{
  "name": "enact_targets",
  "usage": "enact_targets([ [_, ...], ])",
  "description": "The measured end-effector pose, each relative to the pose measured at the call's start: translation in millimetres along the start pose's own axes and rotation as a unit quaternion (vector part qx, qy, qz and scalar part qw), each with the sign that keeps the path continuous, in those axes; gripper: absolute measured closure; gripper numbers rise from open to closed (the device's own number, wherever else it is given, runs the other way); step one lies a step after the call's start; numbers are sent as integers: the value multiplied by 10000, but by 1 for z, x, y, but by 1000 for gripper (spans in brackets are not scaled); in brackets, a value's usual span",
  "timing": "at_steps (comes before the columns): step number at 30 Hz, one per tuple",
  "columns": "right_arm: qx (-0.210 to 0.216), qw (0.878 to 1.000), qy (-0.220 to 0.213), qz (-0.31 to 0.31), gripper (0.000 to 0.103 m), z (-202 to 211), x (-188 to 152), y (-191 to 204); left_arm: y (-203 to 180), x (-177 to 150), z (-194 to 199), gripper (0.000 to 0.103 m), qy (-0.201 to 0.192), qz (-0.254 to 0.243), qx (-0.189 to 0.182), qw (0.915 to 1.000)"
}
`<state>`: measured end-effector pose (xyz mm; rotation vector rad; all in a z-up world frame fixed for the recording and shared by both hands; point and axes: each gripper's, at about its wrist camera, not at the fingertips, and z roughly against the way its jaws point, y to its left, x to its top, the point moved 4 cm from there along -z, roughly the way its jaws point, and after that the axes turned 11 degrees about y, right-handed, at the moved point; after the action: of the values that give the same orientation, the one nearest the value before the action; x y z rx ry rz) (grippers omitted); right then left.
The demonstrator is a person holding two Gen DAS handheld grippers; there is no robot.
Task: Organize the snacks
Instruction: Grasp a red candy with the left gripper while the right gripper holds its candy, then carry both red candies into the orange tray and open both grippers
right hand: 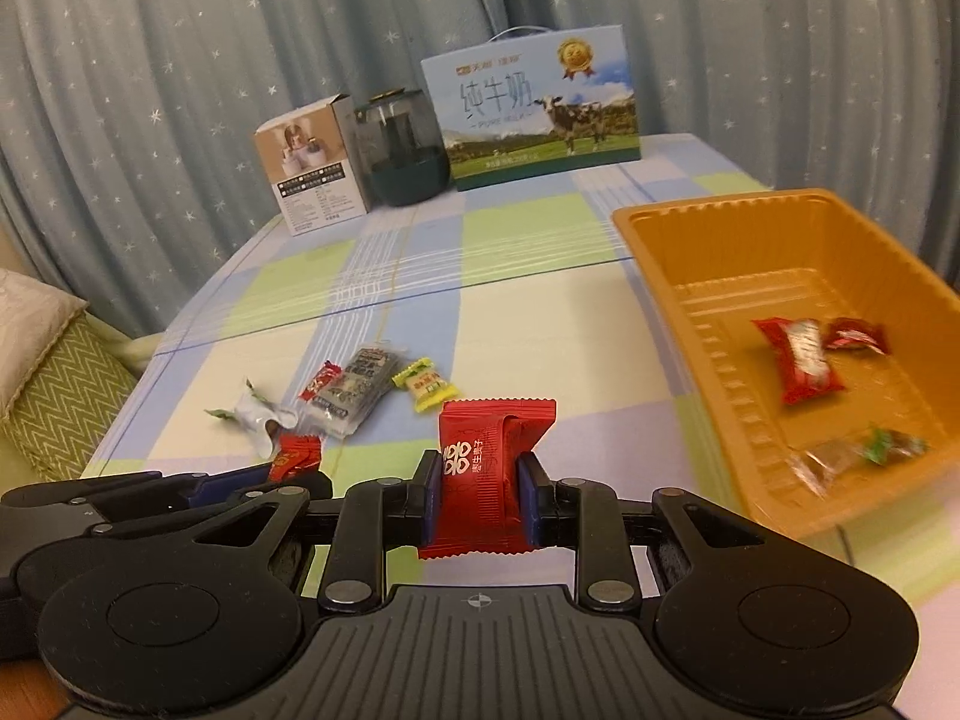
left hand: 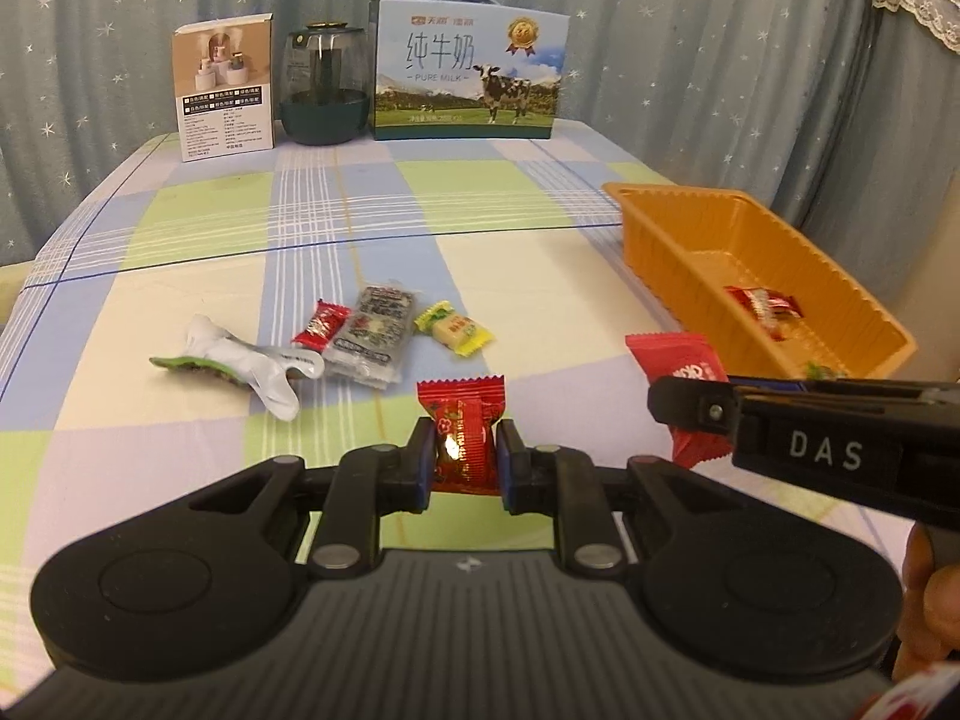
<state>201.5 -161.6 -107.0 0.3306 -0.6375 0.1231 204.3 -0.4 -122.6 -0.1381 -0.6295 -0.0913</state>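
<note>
**Both grippers loaded beside the tray**

Checked table (left hand: 492,276), orange tray (right hand: 678,252) at its right edge with sweets inside. Right gripper (right hand: 478,495) clenches a red packet (right hand: 489,468); left gripper (left hand: 465,459) pinches a smaller red candy (left hand: 461,432), both lifted clear of the cloth.

1. A blue milk carton (left hand: 468,69) printed with a cow stands at the far edge of the surface (left hand: 510,228), which wears a checked cloth.
2. A dark green jar (left hand: 324,84) stands just left of the milk carton.
3. A small white product box (left hand: 225,87) stands left of the jar.
4. A star-dotted curtain (left hand: 690,30) hangs behind.
5. A zigzag cushion (right hand: 54,384) lies left of the surface.
</note>
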Motion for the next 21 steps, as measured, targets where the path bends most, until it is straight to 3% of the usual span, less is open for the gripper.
enact_targets([
  [12,-478,9984,-254,-181,77,78,-20,-23,-48,-14,50,84,-76,-21,-270,9996],
  [21,-657,9966,-309,-384,77,104,-28,-48,-78,-11,64,84,-126,-233,-348,9990],
])
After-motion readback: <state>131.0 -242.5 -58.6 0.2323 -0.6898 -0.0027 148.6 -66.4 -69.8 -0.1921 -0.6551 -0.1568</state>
